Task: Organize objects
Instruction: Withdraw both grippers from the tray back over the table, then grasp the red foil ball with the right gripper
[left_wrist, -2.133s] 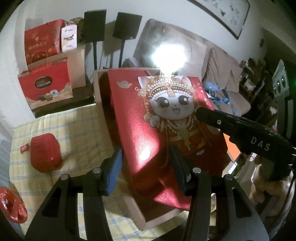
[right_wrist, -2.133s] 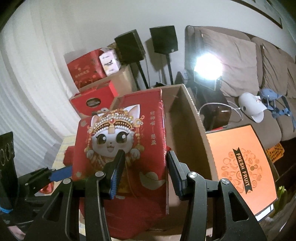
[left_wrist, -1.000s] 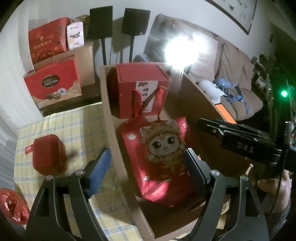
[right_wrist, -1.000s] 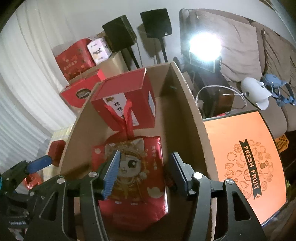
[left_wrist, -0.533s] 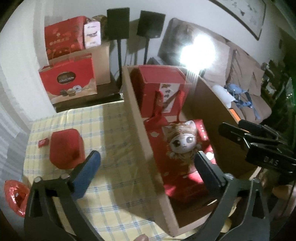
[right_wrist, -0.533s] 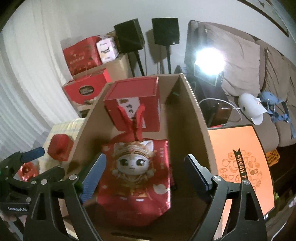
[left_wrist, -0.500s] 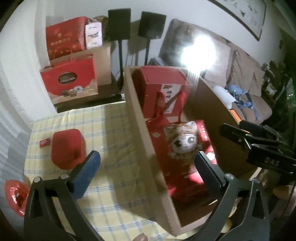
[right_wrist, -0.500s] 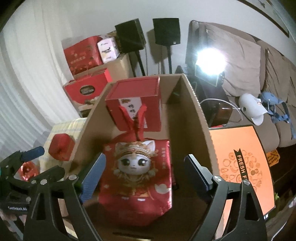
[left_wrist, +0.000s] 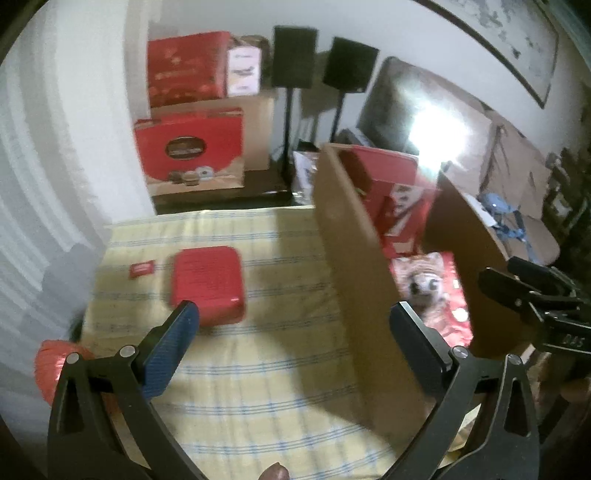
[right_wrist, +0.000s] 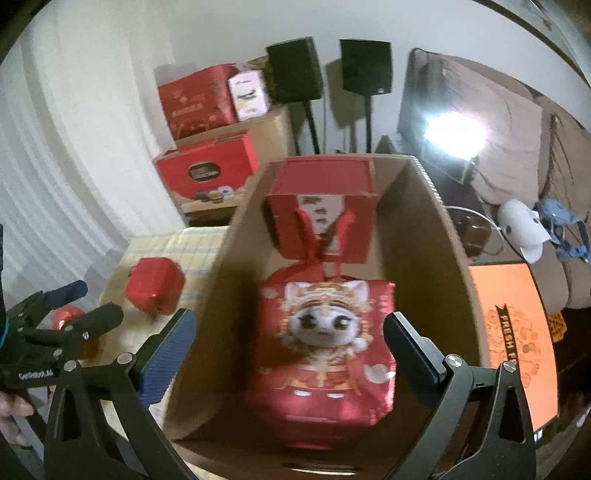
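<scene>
Two grippers, left gripper (left_wrist: 293, 339) and right gripper (right_wrist: 290, 352), are hovering with jaws spread and empty, the cat bag (right_wrist: 325, 354) lying in the cardboard box (right_wrist: 454, 258) and the red case (left_wrist: 207, 282) on the desk (left_wrist: 280, 387) likely calling for the next grasp.

Cat bag (right_wrist: 325, 354) released into box (right_wrist: 454, 258); claws withdrawn

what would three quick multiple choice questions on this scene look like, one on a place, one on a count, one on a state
1. Where does the cat-print gift bag lie?
A. inside the cardboard box
B. on the checked tablecloth
C. on the sofa

2. How many black speakers on stands show against the back wall?
A. one
B. two
C. four

3. How does the right gripper stand?
A. shut on the bag
B. shut on the box wall
C. open, holding nothing

Answers: 1 A, the bag lies flat between the box walls, before a red box. 2 B, a pair stands side by side. 3 C, its jaws are wide apart above the bag, touching nothing.
</scene>
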